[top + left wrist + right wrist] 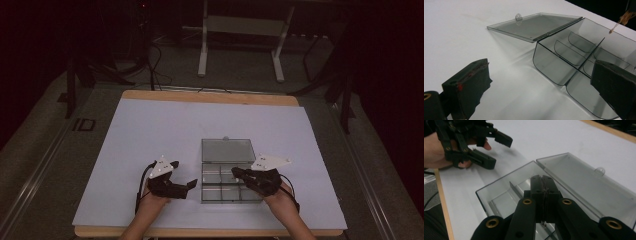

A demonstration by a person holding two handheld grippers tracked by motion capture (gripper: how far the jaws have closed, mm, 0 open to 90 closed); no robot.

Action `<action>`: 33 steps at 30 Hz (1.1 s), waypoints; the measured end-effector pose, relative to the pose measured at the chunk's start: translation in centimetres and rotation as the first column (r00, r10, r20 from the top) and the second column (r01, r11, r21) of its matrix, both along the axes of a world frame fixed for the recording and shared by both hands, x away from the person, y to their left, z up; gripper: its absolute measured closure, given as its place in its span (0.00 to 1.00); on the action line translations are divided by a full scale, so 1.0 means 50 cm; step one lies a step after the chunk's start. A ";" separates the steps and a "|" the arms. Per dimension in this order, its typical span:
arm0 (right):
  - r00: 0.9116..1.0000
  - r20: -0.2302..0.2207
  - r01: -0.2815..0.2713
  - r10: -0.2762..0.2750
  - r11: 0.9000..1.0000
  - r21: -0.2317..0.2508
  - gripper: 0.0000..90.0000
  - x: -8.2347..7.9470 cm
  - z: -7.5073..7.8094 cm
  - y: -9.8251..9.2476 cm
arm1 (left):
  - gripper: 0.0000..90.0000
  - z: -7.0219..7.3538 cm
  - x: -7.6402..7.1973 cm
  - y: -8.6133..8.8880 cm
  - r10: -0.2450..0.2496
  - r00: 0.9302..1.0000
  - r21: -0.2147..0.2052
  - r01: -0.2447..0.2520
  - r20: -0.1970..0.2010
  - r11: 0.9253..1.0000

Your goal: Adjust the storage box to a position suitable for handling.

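A clear, smoke-tinted compartment box lies open on the white table cover, its lid folded flat away from me. My left gripper stands open just left of the box, nothing between its jaws; in its own view the box's rounded front wall and dividers lie ahead. My right gripper hovers shut over the box's compartments. A thin brown strand hangs from it above the box. In the right gripper view the jaws are pressed together.
The white cover spreads over a wooden table whose edge shows at the back. Behind it on the floor stand a white frame stand and dark cables. The lid's small tab points to the far side.
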State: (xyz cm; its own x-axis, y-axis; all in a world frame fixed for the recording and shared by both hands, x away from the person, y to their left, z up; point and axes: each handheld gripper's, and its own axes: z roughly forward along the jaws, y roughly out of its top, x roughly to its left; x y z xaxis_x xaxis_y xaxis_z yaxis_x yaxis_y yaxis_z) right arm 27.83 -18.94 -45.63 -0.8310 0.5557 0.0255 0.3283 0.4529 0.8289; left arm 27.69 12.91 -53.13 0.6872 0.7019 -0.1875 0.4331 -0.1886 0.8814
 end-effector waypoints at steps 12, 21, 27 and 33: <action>0.998 -0.065 0.003 -0.006 0.999 -0.045 0.99 -0.004 -0.066 -0.004 | 0.04 -0.002 -0.001 -0.002 -0.001 1.000 0.004 0.001 -0.001 1.000; 0.996 -0.086 0.000 -0.007 0.996 -0.084 0.99 -0.003 -0.098 0.002 | 0.04 -0.001 -0.001 -0.002 -0.002 1.000 0.004 0.002 0.003 1.000; 0.996 -0.092 -0.006 -0.002 0.996 -0.090 0.98 -0.001 -0.102 0.002 | 0.04 -0.003 -0.001 -0.002 -0.004 1.000 0.009 0.004 0.001 1.000; 0.995 -0.095 -0.001 -0.007 0.996 -0.086 0.96 0.001 -0.103 -0.002 | 0.04 -0.003 -0.001 -0.002 0.001 1.000 0.006 -0.001 0.000 1.000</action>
State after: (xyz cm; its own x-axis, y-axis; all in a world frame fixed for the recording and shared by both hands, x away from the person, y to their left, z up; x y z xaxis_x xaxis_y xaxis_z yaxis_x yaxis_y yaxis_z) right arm 27.87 -19.04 -50.81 -0.8254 0.5617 0.0569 0.4055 0.5197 0.7520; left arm 27.63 12.82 -53.28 0.6862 0.7040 -0.1832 0.4332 -0.1932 0.8803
